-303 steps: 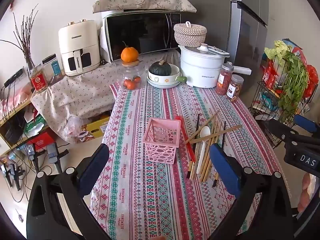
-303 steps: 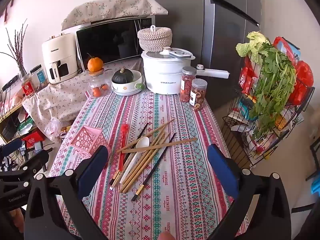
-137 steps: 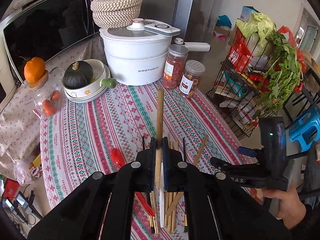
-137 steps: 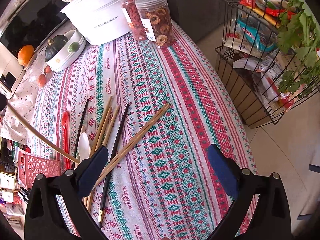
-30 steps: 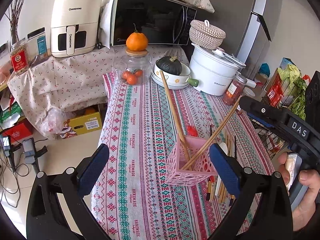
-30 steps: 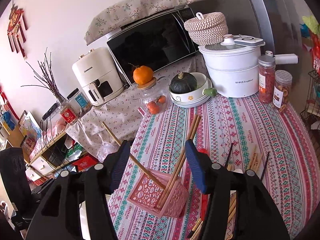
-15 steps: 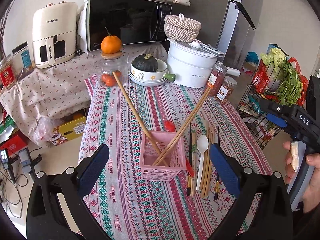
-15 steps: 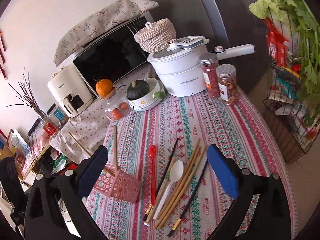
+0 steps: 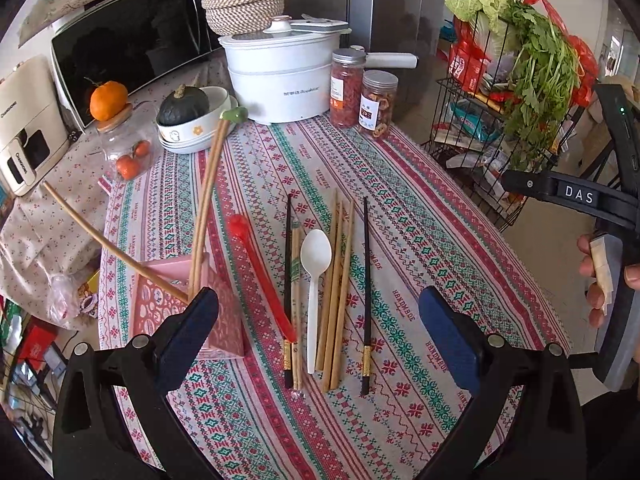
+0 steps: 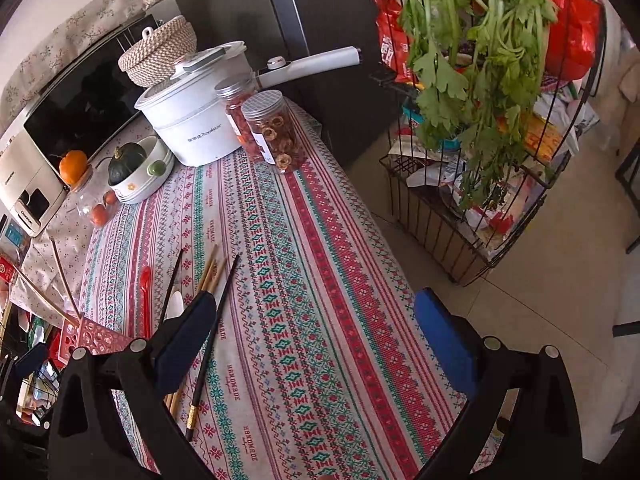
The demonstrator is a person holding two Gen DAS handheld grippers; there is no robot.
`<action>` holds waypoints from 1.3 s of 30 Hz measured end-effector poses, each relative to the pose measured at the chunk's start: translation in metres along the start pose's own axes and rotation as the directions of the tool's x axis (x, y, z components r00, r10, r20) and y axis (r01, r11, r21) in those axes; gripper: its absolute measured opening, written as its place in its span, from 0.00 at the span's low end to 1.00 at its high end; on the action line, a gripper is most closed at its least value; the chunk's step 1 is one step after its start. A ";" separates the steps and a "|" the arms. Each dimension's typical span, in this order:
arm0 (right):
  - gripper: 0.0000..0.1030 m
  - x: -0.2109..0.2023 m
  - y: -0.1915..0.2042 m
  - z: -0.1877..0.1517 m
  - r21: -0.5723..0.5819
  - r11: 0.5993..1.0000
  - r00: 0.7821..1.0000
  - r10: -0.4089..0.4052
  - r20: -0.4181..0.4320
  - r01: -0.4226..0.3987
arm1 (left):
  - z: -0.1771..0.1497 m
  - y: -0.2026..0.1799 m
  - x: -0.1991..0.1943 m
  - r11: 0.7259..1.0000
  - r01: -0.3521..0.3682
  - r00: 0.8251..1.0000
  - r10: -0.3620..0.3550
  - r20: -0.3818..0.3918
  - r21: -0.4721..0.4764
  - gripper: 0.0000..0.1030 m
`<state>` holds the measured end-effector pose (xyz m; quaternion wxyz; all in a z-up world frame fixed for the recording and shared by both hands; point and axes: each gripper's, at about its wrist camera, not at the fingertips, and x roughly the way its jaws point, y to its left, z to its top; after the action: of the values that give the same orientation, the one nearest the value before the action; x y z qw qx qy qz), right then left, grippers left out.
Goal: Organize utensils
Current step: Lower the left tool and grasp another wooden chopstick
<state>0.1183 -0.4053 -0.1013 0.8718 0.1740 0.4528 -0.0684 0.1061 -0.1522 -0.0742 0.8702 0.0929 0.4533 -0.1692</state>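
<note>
Currently the left gripper (image 9: 318,330) and right gripper (image 10: 316,334) both stand wide open, holding nothing. The loose utensils (image 9: 320,280) lie in a row on the tablecloth (image 9: 420,232), right of the pink basket (image 9: 160,292), where wooden chopsticks (image 9: 204,204) lean upright for storage.

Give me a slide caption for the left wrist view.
Open left gripper above spoon and chopsticks on the table; three chopsticks stand in the pink basket.

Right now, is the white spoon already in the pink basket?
No, the white spoon lies flat on the tablecloth among the chopsticks, to the right of the pink basket.
</note>
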 end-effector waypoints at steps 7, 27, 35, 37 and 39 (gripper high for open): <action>0.94 0.017 -0.017 0.002 -0.006 0.999 0.995 0.038 -0.094 -0.039 | 0.035 -0.016 0.066 1.000 0.013 0.995 -0.014 -0.097 -0.018 0.71; 0.94 0.036 -0.010 0.009 -0.020 0.994 0.984 0.099 -0.148 -0.103 | 0.066 -0.002 0.187 0.996 -0.038 0.958 0.014 -0.287 -0.078 0.12; 0.94 0.037 -0.008 0.008 -0.027 0.995 0.983 0.095 -0.156 -0.100 | 0.066 0.000 0.194 0.996 -0.035 0.952 0.008 -0.305 -0.083 0.12; 0.94 0.038 -0.006 0.008 -0.032 0.995 0.983 0.093 -0.158 -0.099 | 0.067 0.001 0.193 0.996 -0.028 0.954 0.001 -0.299 -0.084 0.06; 0.94 0.037 -0.004 0.007 -0.036 0.995 0.983 0.091 -0.156 -0.098 | 0.068 -0.001 0.184 0.997 -0.024 0.964 0.005 -0.267 -0.069 0.06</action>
<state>0.1440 -0.4107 -0.1283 0.8399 0.1812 0.5116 -0.0034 0.2557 -0.2130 -0.1860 0.8053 0.0868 0.5712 -0.1327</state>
